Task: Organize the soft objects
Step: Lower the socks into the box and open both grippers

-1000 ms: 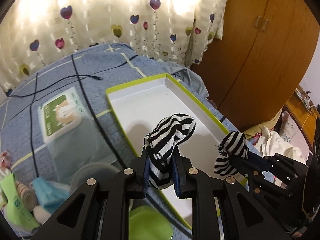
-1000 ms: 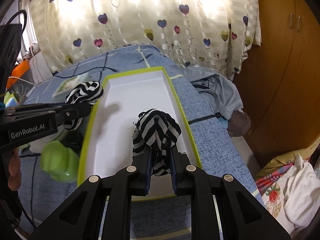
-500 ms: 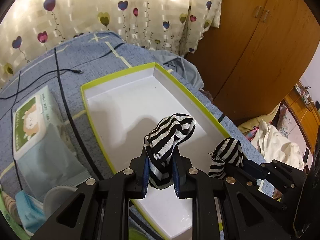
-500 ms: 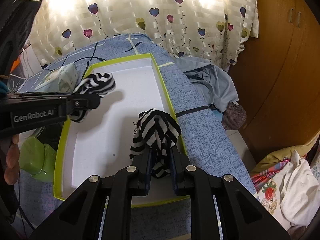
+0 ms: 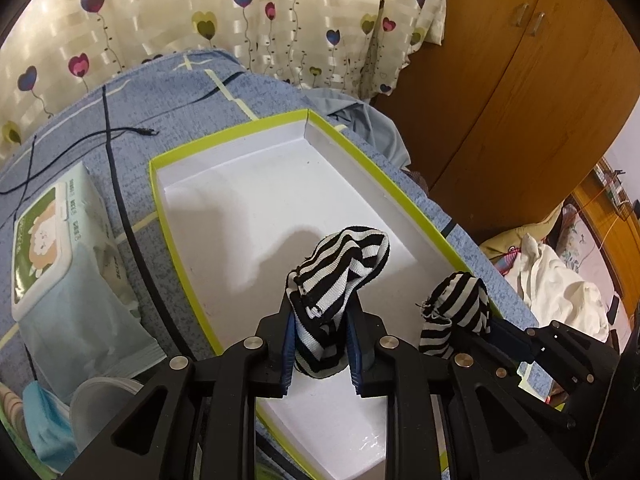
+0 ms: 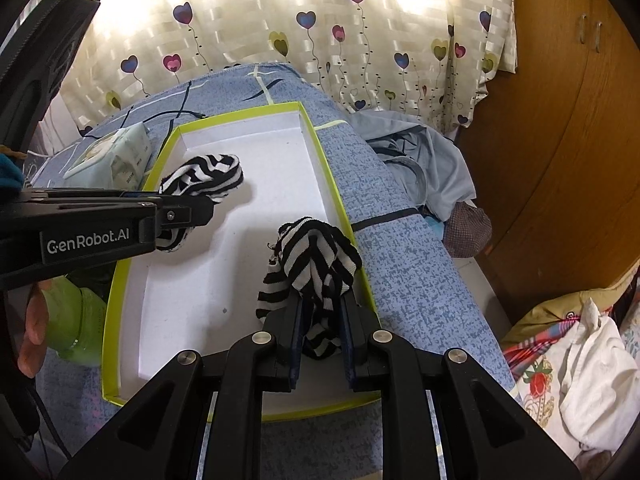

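A shallow white box with a lime-green rim [image 5: 224, 136] [image 6: 320, 148] lies on the blue bedspread. My left gripper [image 5: 322, 334] [image 6: 188, 216] is shut on a black-and-white striped sock [image 5: 340, 268] [image 6: 204, 176] and holds it over the box's left side. My right gripper [image 6: 322, 330] [image 5: 486, 330] is shut on a second striped sock [image 6: 312, 260] [image 5: 456, 308] over the box near its right rim. Both socks stick up out of the jaws in bunches.
A wet-wipes pack [image 5: 60, 240] [image 6: 112, 156] lies left of the box, with black cables [image 5: 108, 136] behind it. A green container [image 6: 76, 320] and a white lid [image 5: 104, 404] sit near left. Grey clothing [image 6: 420, 168] hangs off the bed's right edge beside a wooden wardrobe [image 5: 520, 80].
Both grippers have moved forward and to the right over the box, each still holding its sock. The left sock now hangs inside the box's left rim.
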